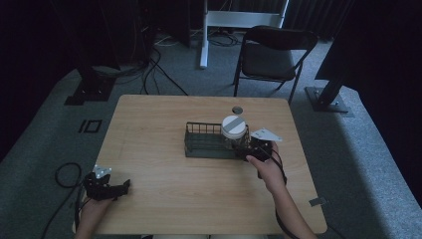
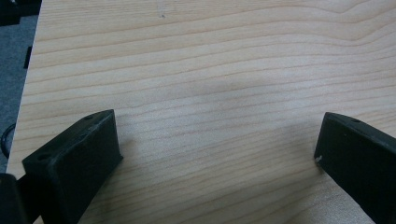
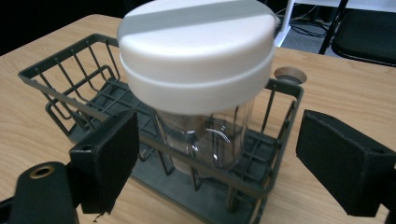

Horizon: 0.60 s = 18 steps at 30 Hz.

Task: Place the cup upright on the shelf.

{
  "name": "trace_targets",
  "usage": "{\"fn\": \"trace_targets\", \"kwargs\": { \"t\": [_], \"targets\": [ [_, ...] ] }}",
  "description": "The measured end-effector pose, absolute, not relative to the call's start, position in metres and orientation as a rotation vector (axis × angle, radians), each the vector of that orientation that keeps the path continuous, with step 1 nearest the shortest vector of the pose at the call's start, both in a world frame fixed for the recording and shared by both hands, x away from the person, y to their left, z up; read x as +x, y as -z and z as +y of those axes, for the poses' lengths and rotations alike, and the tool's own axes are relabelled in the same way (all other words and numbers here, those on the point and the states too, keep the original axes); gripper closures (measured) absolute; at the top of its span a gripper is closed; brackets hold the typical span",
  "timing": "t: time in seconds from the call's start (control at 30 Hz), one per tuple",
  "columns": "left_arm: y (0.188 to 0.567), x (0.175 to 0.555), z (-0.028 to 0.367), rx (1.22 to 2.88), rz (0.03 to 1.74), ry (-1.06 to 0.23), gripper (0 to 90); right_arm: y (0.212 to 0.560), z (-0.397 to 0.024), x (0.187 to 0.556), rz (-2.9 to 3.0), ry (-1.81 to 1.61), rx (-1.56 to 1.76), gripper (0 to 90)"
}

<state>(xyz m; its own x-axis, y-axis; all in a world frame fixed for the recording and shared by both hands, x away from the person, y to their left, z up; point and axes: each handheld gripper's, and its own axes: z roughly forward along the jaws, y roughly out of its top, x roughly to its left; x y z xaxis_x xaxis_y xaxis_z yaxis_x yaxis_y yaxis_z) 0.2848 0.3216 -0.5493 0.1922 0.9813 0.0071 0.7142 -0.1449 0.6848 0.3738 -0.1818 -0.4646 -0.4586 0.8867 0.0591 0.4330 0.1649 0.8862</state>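
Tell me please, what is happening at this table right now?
A person works at a wooden table with a gripper in each hand. A clear jar with a white lid stands in the right end of a dark wire basket. The right gripper is open just in front of the jar, apart from it. The left gripper is open over bare wood near the table's corner.

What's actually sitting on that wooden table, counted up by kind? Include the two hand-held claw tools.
Clear jar with a white lid: 1
Dark wire basket holding the jar: 1
Hand-held grippers: 2, the left gripper low over the table's near corner, the right gripper at the basket's end, jaws open either side of the jar
Total: 4
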Motion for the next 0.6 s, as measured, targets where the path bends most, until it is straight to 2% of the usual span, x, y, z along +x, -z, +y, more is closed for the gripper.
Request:
{"fn": "trace_targets", "kwargs": {
  "t": [0.6],
  "targets": [
    [0.549,0.285,0.322,1.925,1.580,-0.634,0.2,0.478,-0.209,0.350,1.965,-1.248,1.245,13.3]
  ]
}}
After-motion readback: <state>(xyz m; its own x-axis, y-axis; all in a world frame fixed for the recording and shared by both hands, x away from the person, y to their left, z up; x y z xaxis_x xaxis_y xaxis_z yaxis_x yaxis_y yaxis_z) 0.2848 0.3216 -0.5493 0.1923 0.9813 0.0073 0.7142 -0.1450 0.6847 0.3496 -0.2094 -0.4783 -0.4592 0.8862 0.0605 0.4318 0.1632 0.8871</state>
